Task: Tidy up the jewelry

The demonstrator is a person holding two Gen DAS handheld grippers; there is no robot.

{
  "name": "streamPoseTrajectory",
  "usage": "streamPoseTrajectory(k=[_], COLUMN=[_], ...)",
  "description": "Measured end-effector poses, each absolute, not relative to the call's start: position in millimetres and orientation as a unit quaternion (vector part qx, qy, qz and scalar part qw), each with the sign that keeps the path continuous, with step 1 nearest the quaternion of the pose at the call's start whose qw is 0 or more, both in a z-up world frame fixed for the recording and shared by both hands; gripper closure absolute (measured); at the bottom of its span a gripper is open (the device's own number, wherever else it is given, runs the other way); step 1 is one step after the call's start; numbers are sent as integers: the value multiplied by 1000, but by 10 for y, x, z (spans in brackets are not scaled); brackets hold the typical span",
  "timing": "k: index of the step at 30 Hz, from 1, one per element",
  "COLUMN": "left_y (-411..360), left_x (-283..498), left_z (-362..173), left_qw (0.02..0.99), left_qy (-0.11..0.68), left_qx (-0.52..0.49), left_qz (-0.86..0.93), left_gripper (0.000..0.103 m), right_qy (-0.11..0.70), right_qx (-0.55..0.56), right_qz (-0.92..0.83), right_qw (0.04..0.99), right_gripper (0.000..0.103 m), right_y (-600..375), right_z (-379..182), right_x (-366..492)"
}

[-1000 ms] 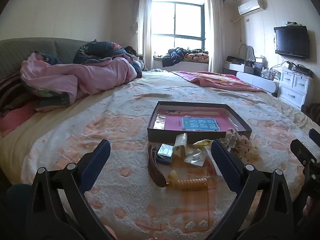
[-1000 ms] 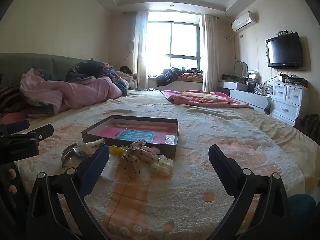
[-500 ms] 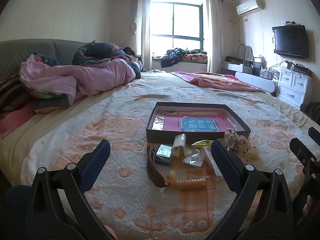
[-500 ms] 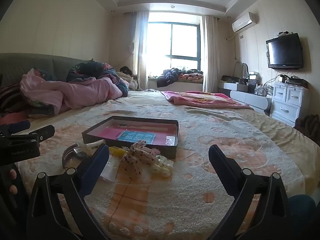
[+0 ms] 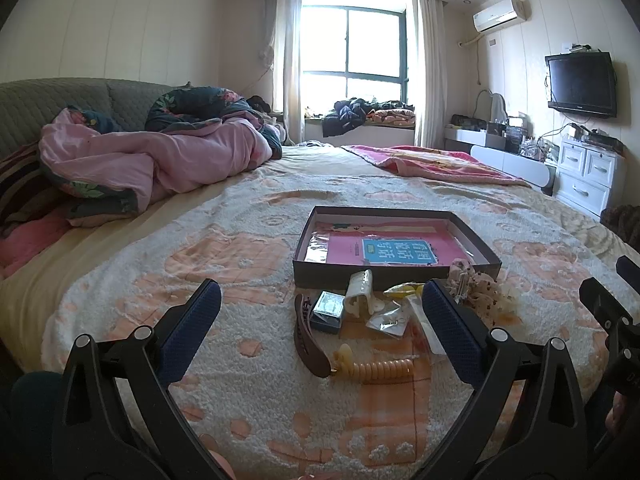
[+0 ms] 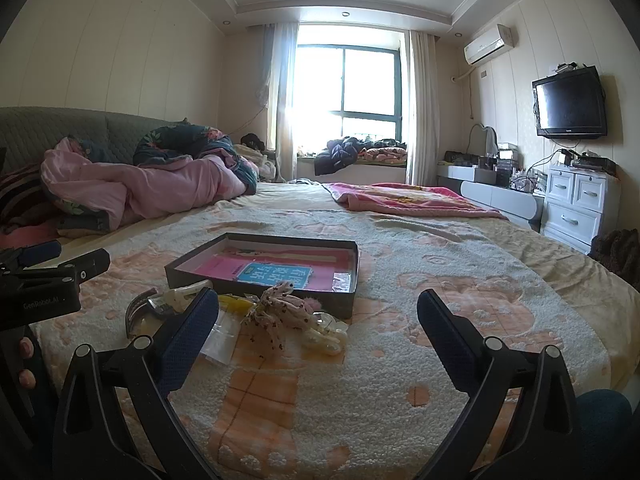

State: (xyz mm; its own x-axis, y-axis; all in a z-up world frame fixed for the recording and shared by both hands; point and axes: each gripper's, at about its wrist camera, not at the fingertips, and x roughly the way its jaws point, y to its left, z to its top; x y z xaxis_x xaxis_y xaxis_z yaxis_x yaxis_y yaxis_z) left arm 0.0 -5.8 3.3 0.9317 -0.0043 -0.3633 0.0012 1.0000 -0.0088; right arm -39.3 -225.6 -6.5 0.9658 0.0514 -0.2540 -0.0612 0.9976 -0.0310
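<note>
A shallow dark box (image 5: pixel 304 270) (image 6: pixel 344 300) holding a pink and blue booklet (image 5: pixel 396 251) lies on the bed. In front of it lies a pile: a brown hair claw (image 5: pixel 305 338), a yellow spiral hair tie (image 5: pixel 376 368), a white clip (image 5: pixel 359 294), a small silver box (image 5: pixel 329 307), clear plastic bags (image 5: pixel 390 320) and a dotted fabric scrunchie (image 6: pixel 280 320) (image 5: pixel 478 290). My left gripper (image 5: pixel 320 332) is open and empty, held above the pile. My right gripper (image 6: pixel 318 332) is open and empty, just right of the pile, near the scrunchie.
The pile lies on a cream and orange fleece blanket (image 5: pixel 248 264). Crumpled pink bedding (image 5: pixel 148 160) lies at the back left, a pink blanket (image 5: pixel 432 166) at the back right. White drawers (image 6: pixel 576 204) and a wall TV (image 6: pixel 568 104) stand to the right.
Both grippers have drifted slightly, with the scene shifting a little in each view. Both stay open and nothing on the bed has moved.
</note>
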Motion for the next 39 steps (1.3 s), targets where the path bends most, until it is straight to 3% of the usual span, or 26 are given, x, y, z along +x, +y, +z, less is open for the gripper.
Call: streamPoseTrajectory(k=[39], left_y=[33], left_x=[7], left_z=[59], left_qw=[983], left_qy=[183], left_qx=[-5], left_qz=[0], left_gripper=[11], right_qy=[126], right_qx=[-17], right_qz=[30], right_qw=[991], right_gripper=[6], right_y=[-2250], right_z=[-62], right_x=[-390])
